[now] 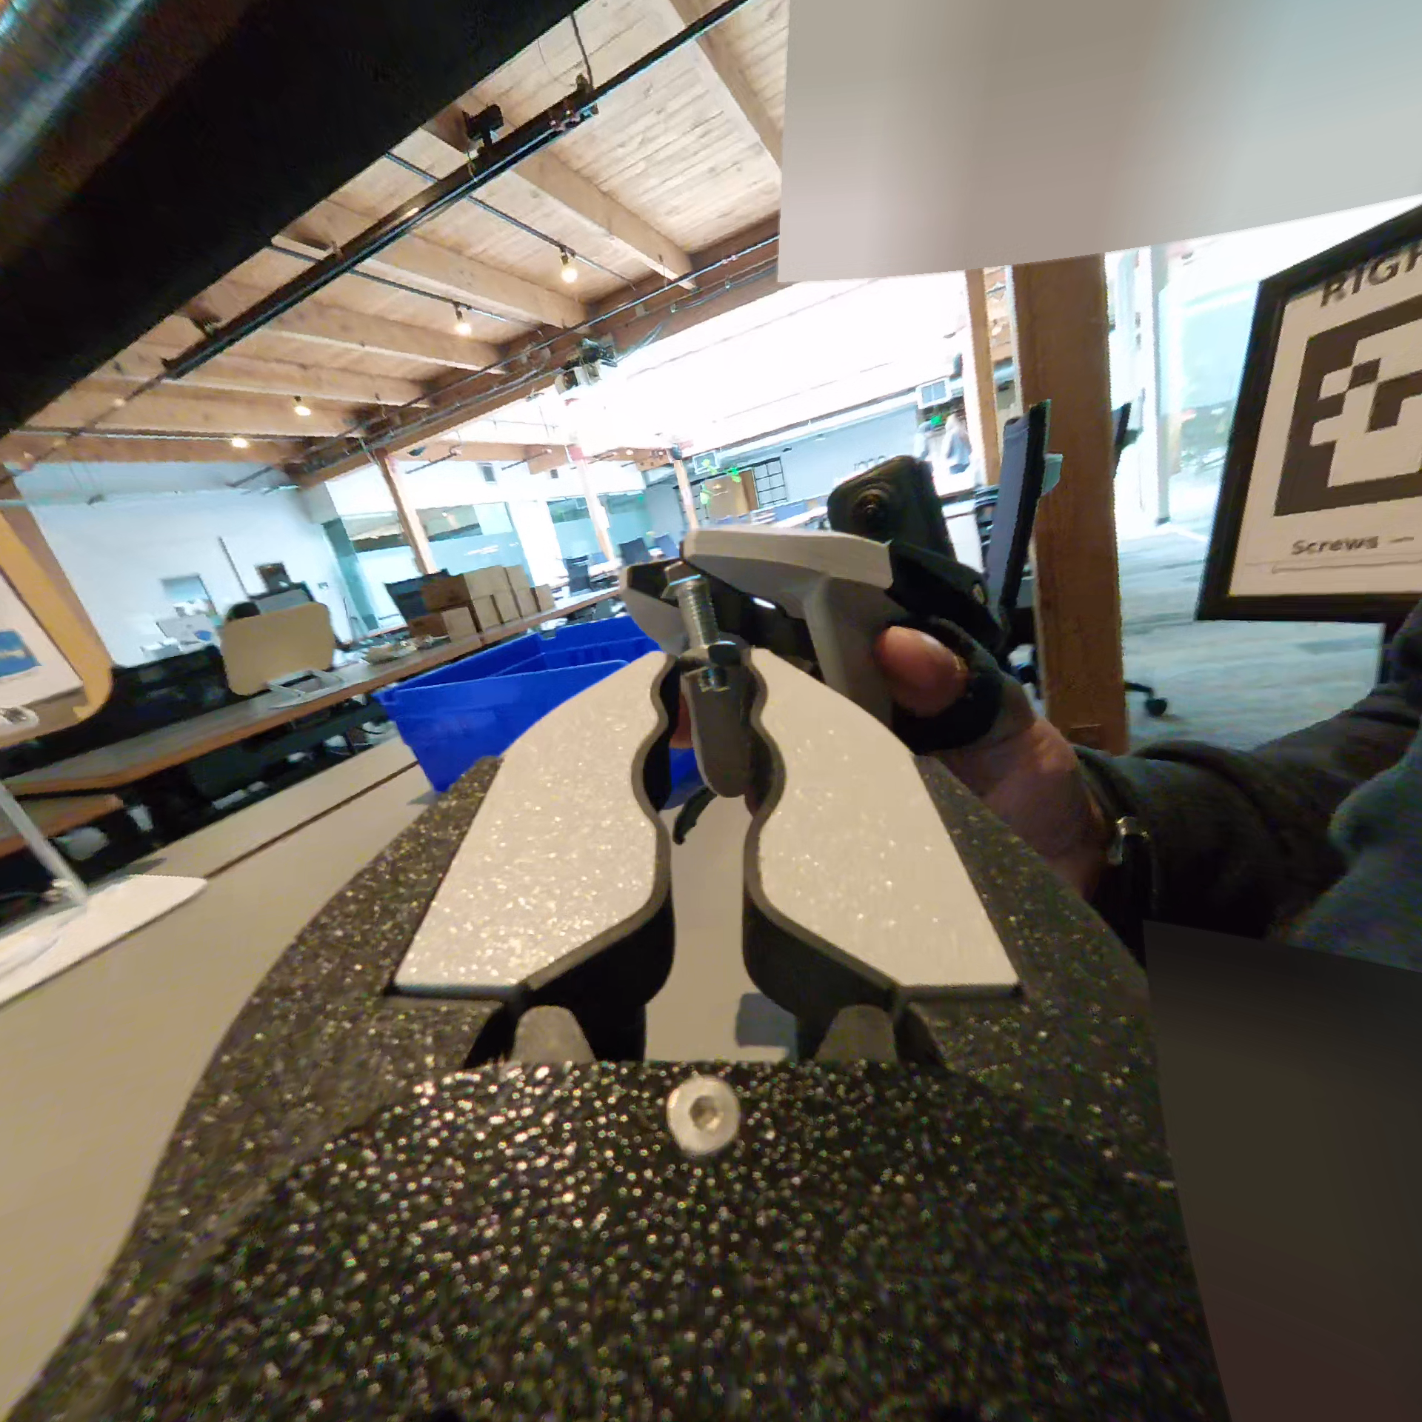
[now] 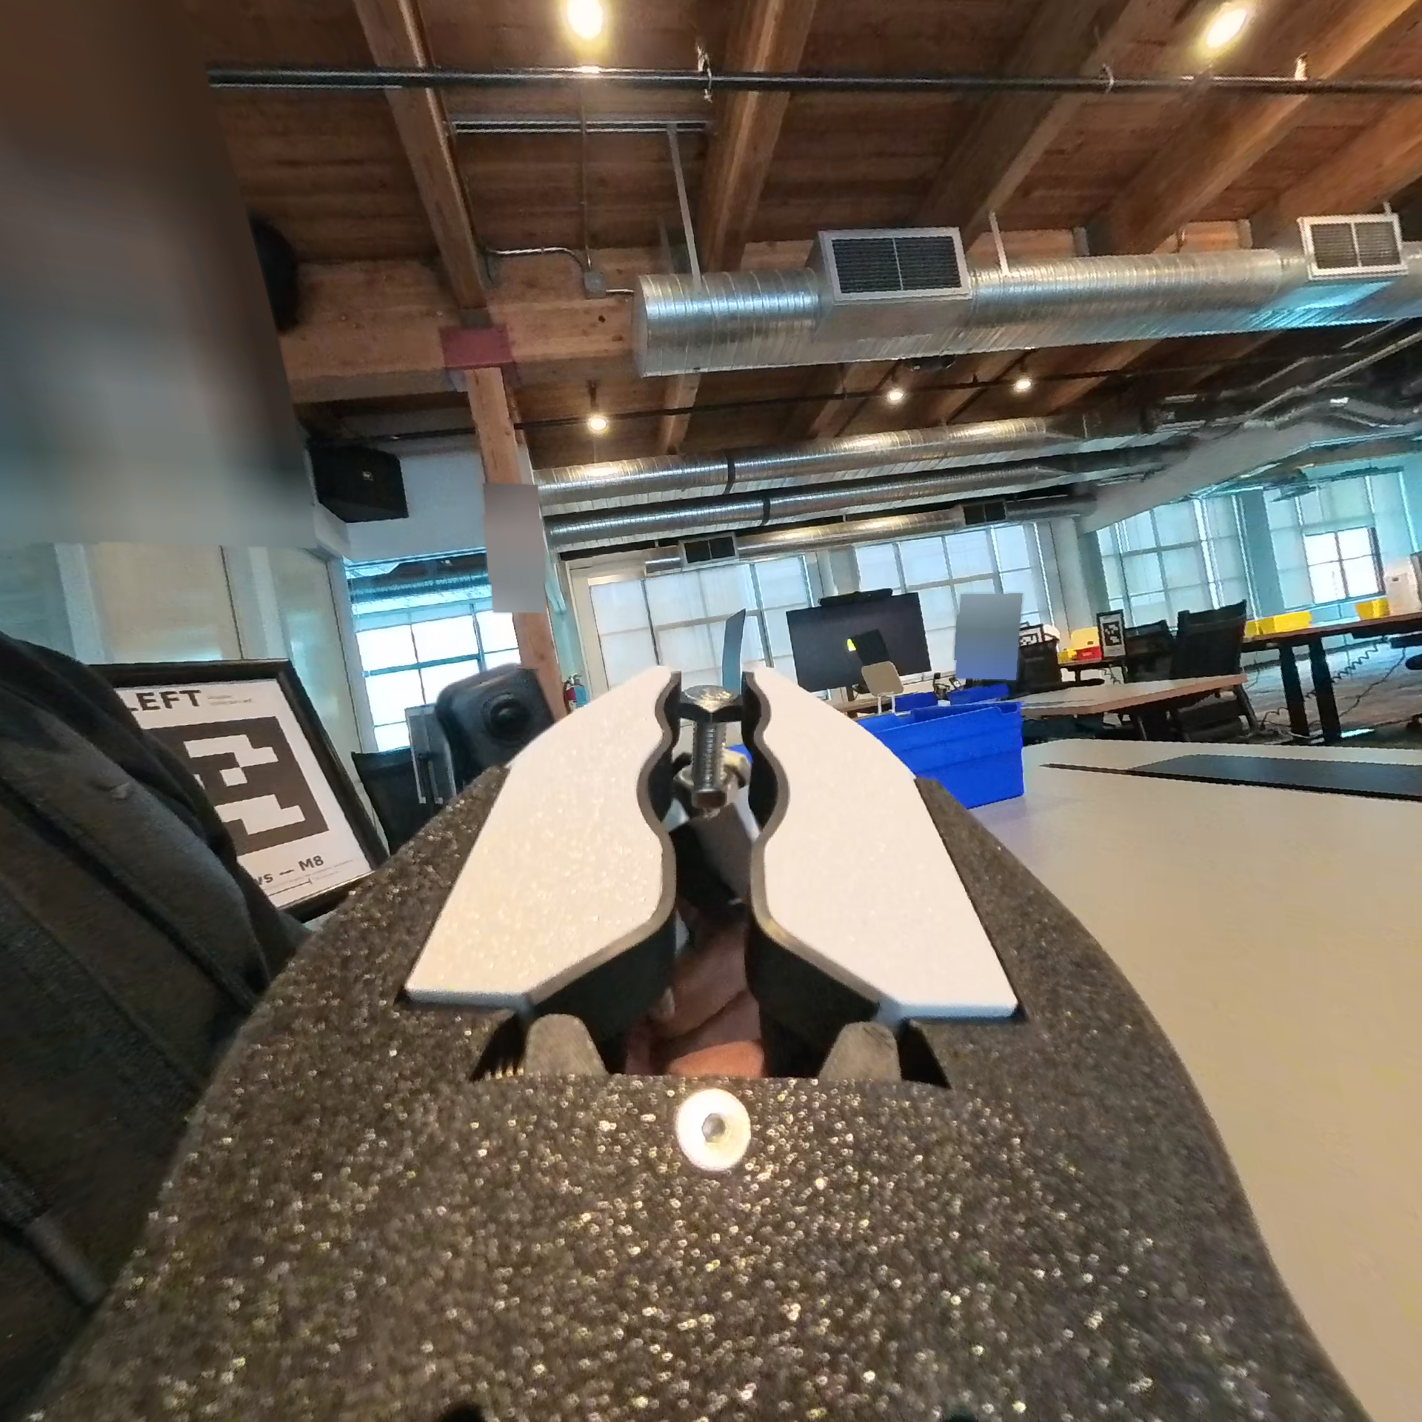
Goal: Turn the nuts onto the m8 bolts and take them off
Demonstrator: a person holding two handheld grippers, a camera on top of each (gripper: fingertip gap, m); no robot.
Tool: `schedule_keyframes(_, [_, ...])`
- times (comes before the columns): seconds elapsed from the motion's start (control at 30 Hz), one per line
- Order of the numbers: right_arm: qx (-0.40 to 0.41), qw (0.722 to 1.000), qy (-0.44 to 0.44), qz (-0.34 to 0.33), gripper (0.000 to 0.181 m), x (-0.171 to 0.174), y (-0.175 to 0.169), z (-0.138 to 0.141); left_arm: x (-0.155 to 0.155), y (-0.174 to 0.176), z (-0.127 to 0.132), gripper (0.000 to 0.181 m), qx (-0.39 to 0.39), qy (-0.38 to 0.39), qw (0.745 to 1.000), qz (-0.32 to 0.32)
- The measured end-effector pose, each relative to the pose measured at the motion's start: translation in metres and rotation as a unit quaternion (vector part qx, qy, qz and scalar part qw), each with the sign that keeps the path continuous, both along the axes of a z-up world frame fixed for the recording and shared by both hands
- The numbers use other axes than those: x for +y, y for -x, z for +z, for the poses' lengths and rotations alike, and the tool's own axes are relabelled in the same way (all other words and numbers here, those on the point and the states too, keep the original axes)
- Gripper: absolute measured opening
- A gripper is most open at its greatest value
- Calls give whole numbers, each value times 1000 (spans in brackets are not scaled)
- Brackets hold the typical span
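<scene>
Both tools were held up above the grey desk point(image 1: 192, 923), tips meeting. Left tool point(image 1: 712, 677) was closed narrow on the nut point(image 1: 716, 668), gripped at its fingertips. Right tool point(image 2: 712, 712) was clamped on the bolt point(image 2: 706, 758) by its hex head, threaded shank pointing back toward the camera. In the left view the right tool point(image 1: 677, 596) showed farther off, bolt point(image 1: 696, 615) hanging down from it, lower end sitting in the nut. In the right view the nut point(image 2: 727, 769) sat near the shank's end, partly hidden. A hand point(image 1: 969, 716) in a dark fingerless glove held the right tool. Blue bins point(image 1: 523, 692) stood on the desk behind. Framed marker sign point(image 1: 1339, 431) was at right.
</scene>
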State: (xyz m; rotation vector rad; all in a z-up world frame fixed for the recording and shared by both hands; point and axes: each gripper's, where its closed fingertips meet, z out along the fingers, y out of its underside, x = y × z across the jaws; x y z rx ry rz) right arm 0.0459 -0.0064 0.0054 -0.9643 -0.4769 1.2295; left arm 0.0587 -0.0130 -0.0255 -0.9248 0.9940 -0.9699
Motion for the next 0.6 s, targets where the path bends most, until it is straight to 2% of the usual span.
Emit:
schedule_keyframes(0.07, [1,1000,-1,0,14,0,0,0,1,1,1,14,6,-47,998,44])
schedule_keyframes(0.13, [1,1000,0,-2,14,0,-1,0,4,2,2,14,22,-130,983,124])
schedule_keyframes(0.2, [3,1000,2,-5,15,1,-2,0,7,3,3,14,43,-223,949,217])
schedule_keyframes(0.27, [6,1000,4,-7,14,2,-3,0,8,1,2,13,62,-279,920,267])
schedule_keyframes(0.33, [7,1000,5,-7,14,2,-4,1,10,-1,-1,15,71,-279,920,265])
schedule_keyframes(0.5, [11,1000,7,-8,14,3,-5,1,2,2,4,26,20,-174,973,148])
schedule_keyframes(0.6, [10,1000,7,-8,15,3,-5,1,2,3,4,27,3,-102,991,83])
